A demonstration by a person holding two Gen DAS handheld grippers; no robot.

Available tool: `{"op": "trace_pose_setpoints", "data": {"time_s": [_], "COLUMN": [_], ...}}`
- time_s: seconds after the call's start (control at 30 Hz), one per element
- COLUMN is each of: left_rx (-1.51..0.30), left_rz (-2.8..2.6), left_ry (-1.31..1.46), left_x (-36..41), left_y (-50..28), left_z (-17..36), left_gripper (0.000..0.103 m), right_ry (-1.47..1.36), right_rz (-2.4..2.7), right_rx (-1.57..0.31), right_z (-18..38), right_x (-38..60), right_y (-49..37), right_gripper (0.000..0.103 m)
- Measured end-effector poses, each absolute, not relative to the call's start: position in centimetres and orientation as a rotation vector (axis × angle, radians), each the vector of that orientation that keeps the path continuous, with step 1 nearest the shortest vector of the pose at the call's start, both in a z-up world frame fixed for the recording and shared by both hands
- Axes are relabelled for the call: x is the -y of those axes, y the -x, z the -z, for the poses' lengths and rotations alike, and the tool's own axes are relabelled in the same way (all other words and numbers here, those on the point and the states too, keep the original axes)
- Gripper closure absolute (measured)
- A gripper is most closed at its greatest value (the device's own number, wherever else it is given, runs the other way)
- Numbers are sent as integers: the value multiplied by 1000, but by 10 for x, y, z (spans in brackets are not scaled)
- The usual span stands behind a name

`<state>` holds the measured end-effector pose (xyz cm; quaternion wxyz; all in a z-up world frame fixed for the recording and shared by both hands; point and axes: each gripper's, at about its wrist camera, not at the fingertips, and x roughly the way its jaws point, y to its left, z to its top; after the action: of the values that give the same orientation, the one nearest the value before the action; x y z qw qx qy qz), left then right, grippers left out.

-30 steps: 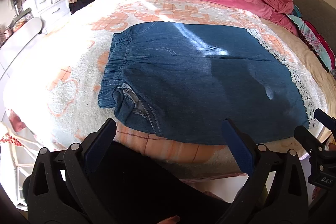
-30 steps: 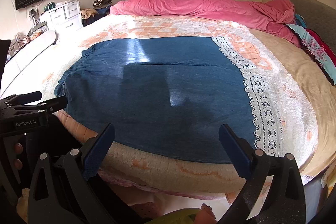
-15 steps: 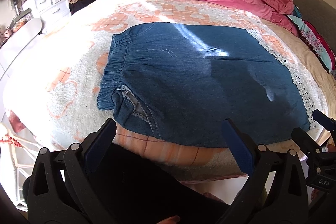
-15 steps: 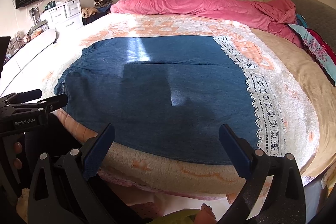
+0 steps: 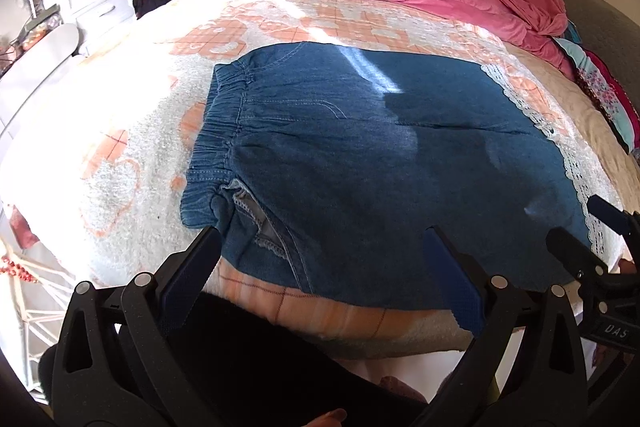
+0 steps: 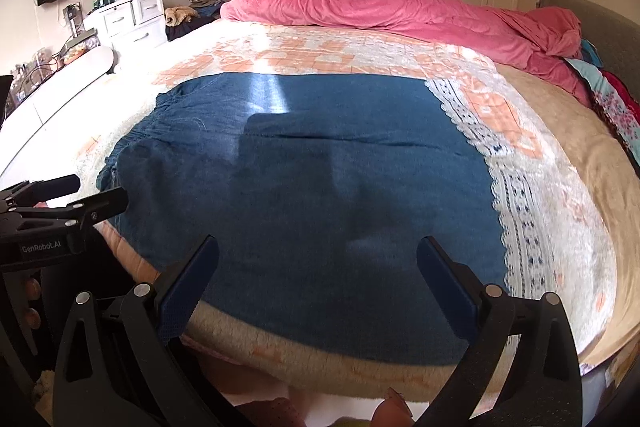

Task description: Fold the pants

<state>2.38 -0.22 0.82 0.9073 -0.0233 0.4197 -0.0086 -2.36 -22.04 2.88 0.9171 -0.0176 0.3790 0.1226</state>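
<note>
Spread across the patterned bed cover (image 5: 132, 131), the blue denim pants with lace hems (image 5: 380, 163) lie ahead of you, long axis left to right. Your left tongs (image 5: 320, 279) face the elastic waistband (image 5: 218, 131); your right tongs (image 6: 318, 279) face the hem end (image 6: 516, 211). Both gape wide and hold nothing.

Your pants (image 5: 376, 163) are blue denim, spread flat across the bed (image 5: 132, 131). Their gathered elastic waistband lies at the left, their white lace hems at the right, near edge at the bed's edge.
</note>
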Motion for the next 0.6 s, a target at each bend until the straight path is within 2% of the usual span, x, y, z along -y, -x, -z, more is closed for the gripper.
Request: {"op": "trace_pose_setpoints", "data": {"time_s": [0.6], "left_rx": [-881], "left_rz": [-41], "left_ry": [103], "left_x": [-48], "left_y": [-98], "left_z": [-16], "left_gripper": [9], "right_ry": [103], "right_rz": [-374], "right_rx": [-821], "right_z": [-40], "right_x": [187], "right_y": [-82], "right_gripper": [4]}}
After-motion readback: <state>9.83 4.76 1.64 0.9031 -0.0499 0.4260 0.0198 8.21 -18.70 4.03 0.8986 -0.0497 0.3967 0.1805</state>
